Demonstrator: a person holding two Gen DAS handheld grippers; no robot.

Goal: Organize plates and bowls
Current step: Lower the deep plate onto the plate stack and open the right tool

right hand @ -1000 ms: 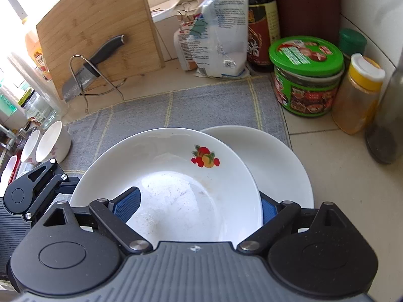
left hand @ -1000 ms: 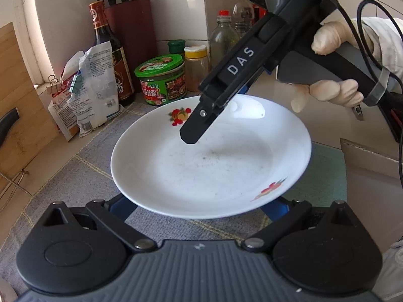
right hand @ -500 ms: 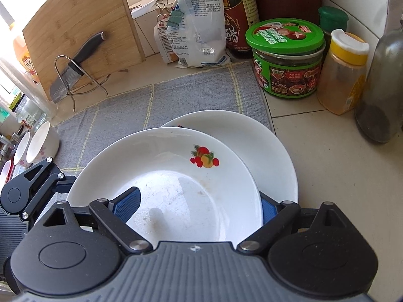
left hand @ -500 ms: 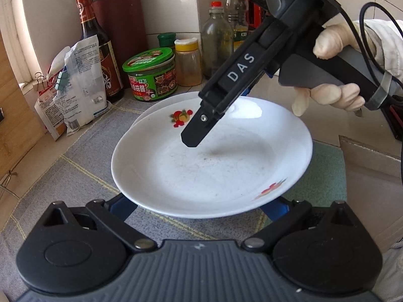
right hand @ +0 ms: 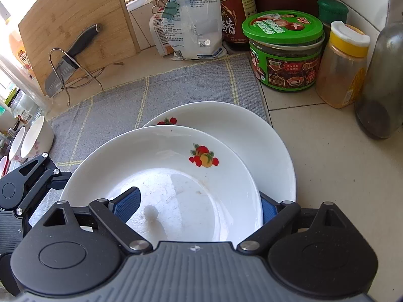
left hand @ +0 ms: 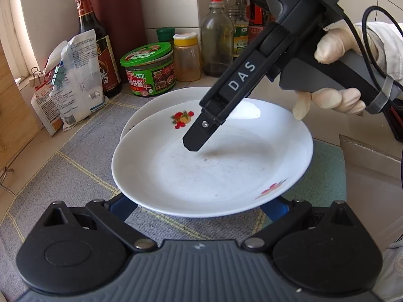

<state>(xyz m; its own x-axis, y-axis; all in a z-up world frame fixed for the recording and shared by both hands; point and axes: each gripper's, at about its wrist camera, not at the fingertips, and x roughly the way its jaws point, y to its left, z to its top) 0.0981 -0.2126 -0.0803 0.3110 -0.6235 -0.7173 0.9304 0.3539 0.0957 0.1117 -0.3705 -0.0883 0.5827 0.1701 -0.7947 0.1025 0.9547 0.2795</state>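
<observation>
**Ana:** Right wrist view first: where does the upper plate (right hand: pixel 161 176) sit against the lower plate (right hand: pixel 252 136)?

**Ben:** Above it and offset toward the camera. The lower plate rests on the worktop (right hand: pixel 327 151) at the edge of the grey mat (right hand: pixel 121 105), peeking out on the far side. The coming move turns on that offset: the upper plate must go forward and down to nest.

**Ana:** And the right tool (right hand: pixel 199 209)?

**Ben:** Jaws stand wide. One blue pad (right hand: pixel 127 202) lies over the plate's inside, the other shows beyond its rim, so the near rim sits between them. Whether they press on it, I cannot tell.

**Ana:** The left tool (left hand: pixel 199 201)?

**Ben:** From the left wrist view its blue fingers (left hand: pixel 121 206) pass under the plate's near rim; grip or mere support, unclear.

**Ana:** Which is nearer the stack?

**Ben:** The right, I'd judge.

**Ana:** Changed from a second ago?

**Ben:** More of the lower plate shows now, including its fruit print.
</observation>
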